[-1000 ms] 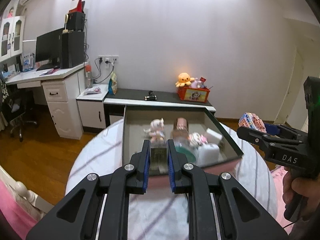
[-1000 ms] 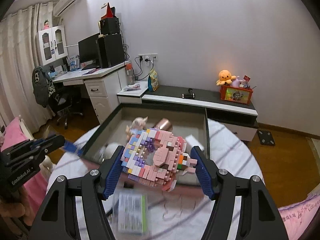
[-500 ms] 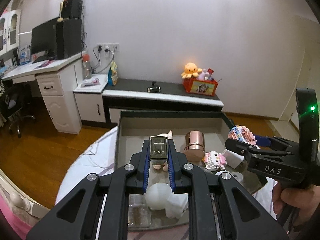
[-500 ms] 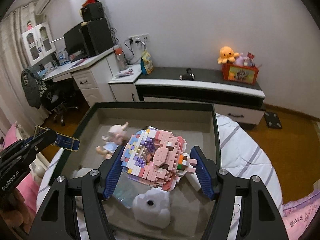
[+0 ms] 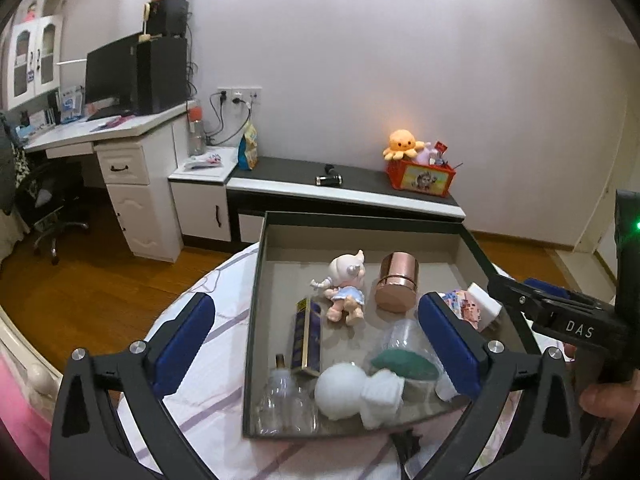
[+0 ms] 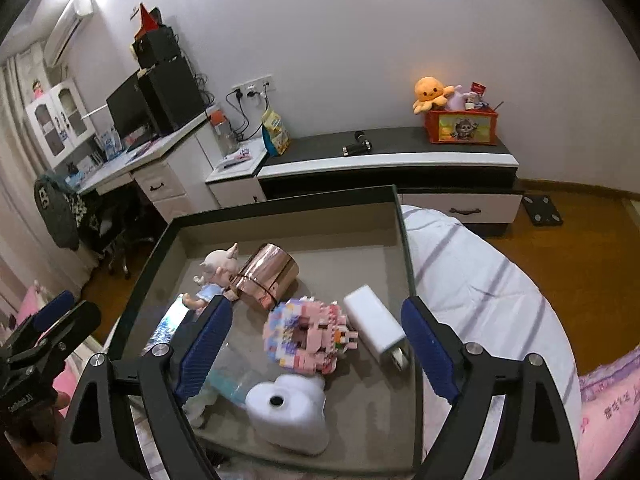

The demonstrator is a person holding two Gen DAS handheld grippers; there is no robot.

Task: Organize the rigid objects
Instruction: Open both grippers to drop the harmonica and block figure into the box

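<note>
1. We count one dark-rimmed tray (image 5: 256, 272) on one round table under a striped cloth (image 5: 208, 392).
2. In the tray, left to right in the left wrist view, we see one clear glass bottle (image 5: 286, 400), one blue and gold box (image 5: 307, 338), one doll in a blue dress (image 5: 346, 286), one white ball-shaped toy (image 5: 360, 392), one rose-gold cylinder (image 5: 398, 282), one clear cup (image 5: 400, 334) over a green piece, one pink brick model (image 5: 460, 306) and one white charger block (image 5: 486, 304).
3. Our left gripper (image 5: 316, 340) hovers over the near half of the tray. Its jaws are opening, spread as wide as they go, with nothing gripped; the blue and gold box lies on the tray floor below them.
4. Our right gripper (image 6: 316, 344) is opening too. The brick model (image 6: 308, 336) sits between its pads on the tray floor, apart from both.
5. Edges: the glass bottle sits just beside the tray's left wall, the charger block (image 6: 376, 328) near the right wall (image 6: 406, 248).
6. Open room: the far strip of tray floor behind the doll and cylinder is bare, as is the cloth right of the tray.
</note>
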